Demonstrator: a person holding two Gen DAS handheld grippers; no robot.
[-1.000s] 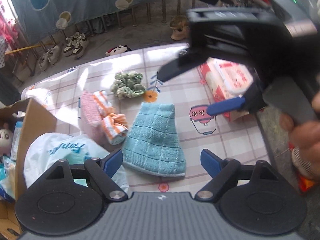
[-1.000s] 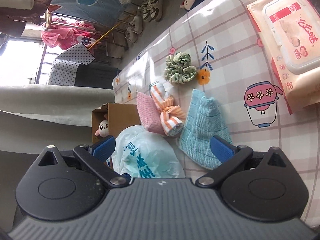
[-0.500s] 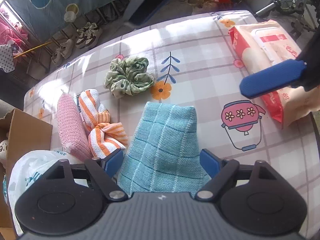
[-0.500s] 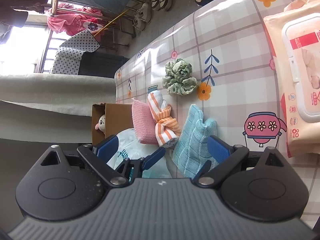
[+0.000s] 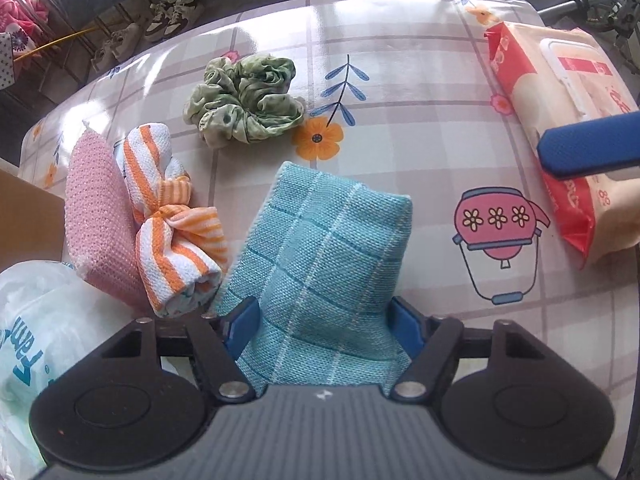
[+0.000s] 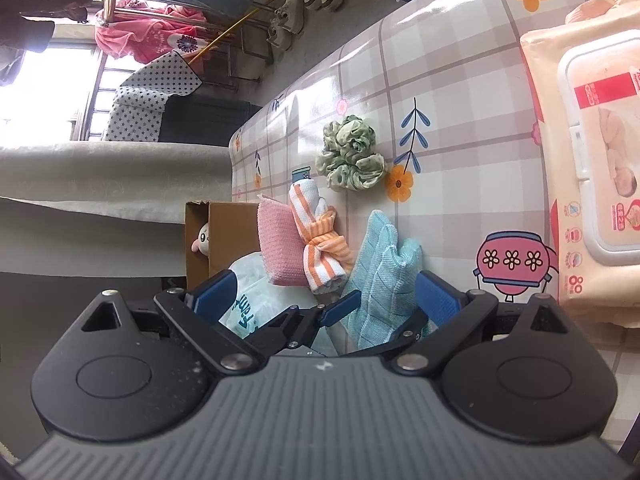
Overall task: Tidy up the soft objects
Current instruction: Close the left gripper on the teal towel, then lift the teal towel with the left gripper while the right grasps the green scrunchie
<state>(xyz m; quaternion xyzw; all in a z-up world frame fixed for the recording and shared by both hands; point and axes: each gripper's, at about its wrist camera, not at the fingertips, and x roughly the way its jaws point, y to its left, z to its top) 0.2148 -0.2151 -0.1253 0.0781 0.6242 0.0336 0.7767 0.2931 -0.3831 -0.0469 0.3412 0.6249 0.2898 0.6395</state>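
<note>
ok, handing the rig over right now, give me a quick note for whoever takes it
Left gripper: jaws closing around the near end of the blue cloth, cloth bunching between them.
Right gripper: open, holding nothing.
On the table: green scrunchie, striped cloth, pink cloth; cardboard box at its edge.
Done: nothing sorted visibly.
Left: finish the grasp, then the others.

On the table (image 5: 420, 80) I count one blue checked cloth (image 5: 324, 256), one green scrunchie (image 5: 244, 100), one orange-striped knotted towel (image 5: 176, 220), one pink folded cloth (image 5: 100, 216), one wet-wipes pack (image 5: 560, 92), one white plastic bag (image 5: 36, 320), and one cardboard box (image 6: 232, 236) at the table's edge.
</note>
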